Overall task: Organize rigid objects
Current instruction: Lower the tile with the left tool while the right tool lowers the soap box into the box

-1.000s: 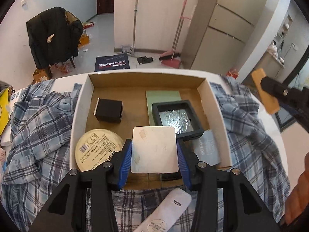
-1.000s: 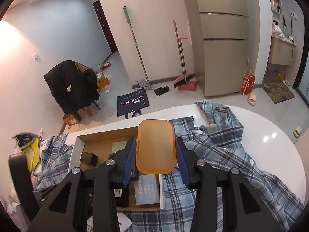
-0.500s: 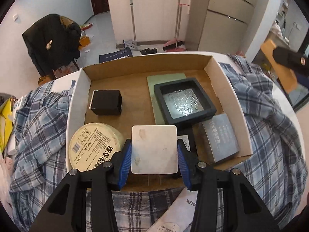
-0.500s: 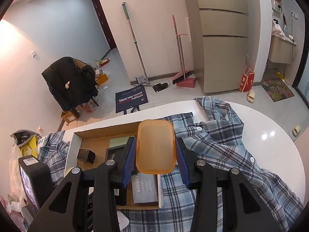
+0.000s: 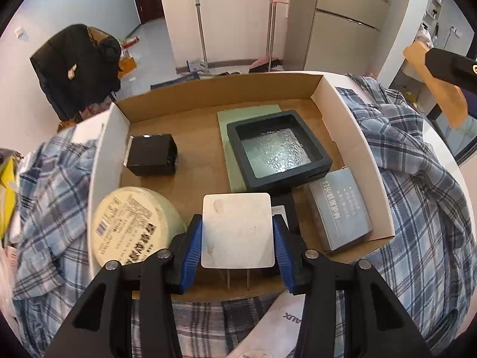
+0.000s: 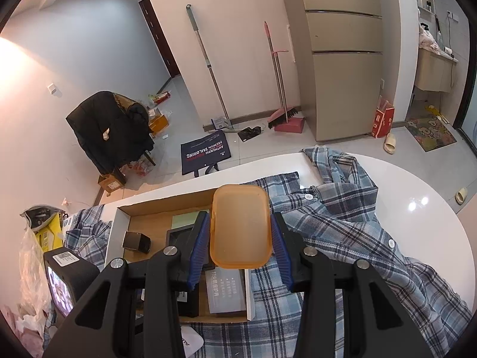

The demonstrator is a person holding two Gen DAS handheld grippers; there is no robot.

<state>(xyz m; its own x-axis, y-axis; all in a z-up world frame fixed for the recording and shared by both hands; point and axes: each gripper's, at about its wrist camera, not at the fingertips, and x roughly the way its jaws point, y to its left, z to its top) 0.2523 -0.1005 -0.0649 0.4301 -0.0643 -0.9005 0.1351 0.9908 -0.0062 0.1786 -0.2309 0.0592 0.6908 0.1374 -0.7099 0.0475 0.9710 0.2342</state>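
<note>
My left gripper (image 5: 238, 232) is shut on a white square plug adapter (image 5: 237, 229) with two metal prongs, held over the near edge of a shallow cardboard box (image 5: 354, 137). In the box lie a black cube (image 5: 151, 155), a round cream tin (image 5: 131, 223), a black square tray (image 5: 278, 149) on a green card (image 5: 226, 137), and a grey booklet (image 5: 340, 208). My right gripper (image 6: 241, 232) is shut on an orange translucent lid (image 6: 241, 226), held above the box's right side; the lid also shows in the left wrist view (image 5: 435, 89).
The box rests on a blue plaid shirt (image 6: 342, 223) spread over a white round table (image 6: 417, 191). A white remote (image 5: 286, 325) lies in front of the box. A yellow bag (image 5: 7, 197) and clutter sit at the left. Beyond are a chair with a black jacket (image 6: 107, 125), brooms and a cabinet.
The left gripper with the plug adapter has moved forward and lower over the box, so the box looks larger. The right gripper with the orange lid has barely shifted.
</note>
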